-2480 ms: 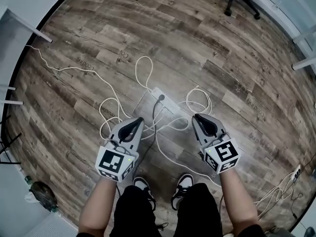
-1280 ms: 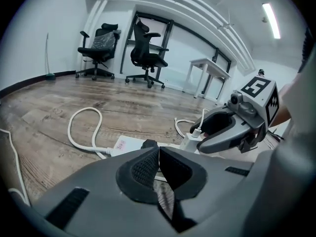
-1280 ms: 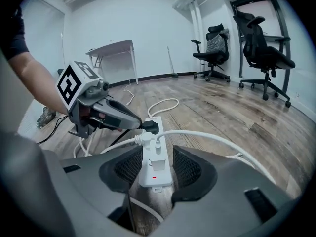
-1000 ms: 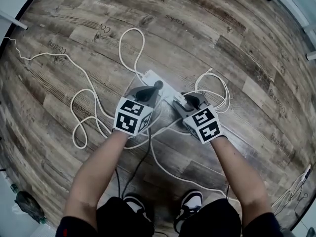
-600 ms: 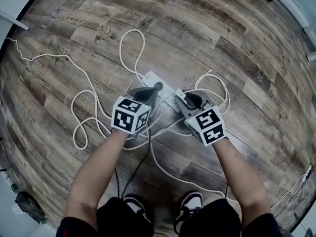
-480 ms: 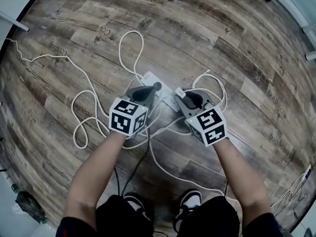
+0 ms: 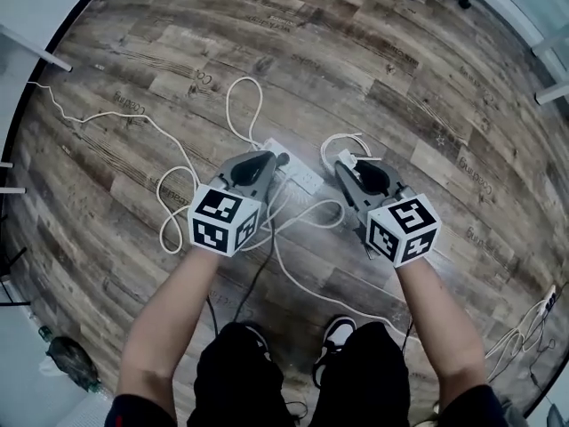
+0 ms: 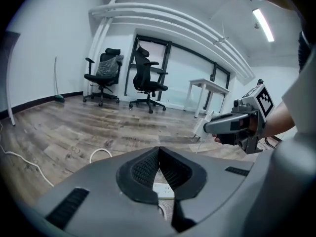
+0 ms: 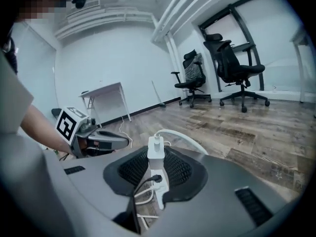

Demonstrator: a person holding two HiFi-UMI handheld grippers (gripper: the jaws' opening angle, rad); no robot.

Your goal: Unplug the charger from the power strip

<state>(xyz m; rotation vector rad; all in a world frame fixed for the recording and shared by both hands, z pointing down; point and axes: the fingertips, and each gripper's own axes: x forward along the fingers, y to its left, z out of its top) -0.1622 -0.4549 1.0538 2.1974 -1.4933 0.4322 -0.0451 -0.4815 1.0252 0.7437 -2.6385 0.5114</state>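
Observation:
In the head view a white power strip (image 7: pixel 300 177) lies on the wooden floor with a black plug (image 7: pixel 284 158) still in it. My right gripper (image 7: pixel 353 169) hangs above the strip's right end, shut on the white charger (image 7: pixel 347 157), whose white cable (image 7: pixel 340 140) loops behind it. The right gripper view shows the charger (image 9: pixel 156 149) upright between the pads, clear of the strip (image 9: pixel 160 191) below. My left gripper (image 7: pixel 266 160) is over the strip's left end, jaws shut and empty. In the left gripper view its tips (image 8: pixel 159 150) meet above the strip (image 8: pixel 165 188).
White cords (image 7: pixel 174 194) coil over the floor to the left and behind the strip. A black cord (image 7: pixel 258 274) runs back toward the person's shoes (image 7: pixel 340 332). Table legs (image 7: pixel 44 53) stand far left, another power strip (image 7: pixel 542 302) lies lower right, and office chairs (image 8: pixel 101 78) line the far wall.
Both grippers have risen off the floor. The right one closed on the white charger and lifted it out of the power strip, which stayed down. The left gripper came up off the strip.

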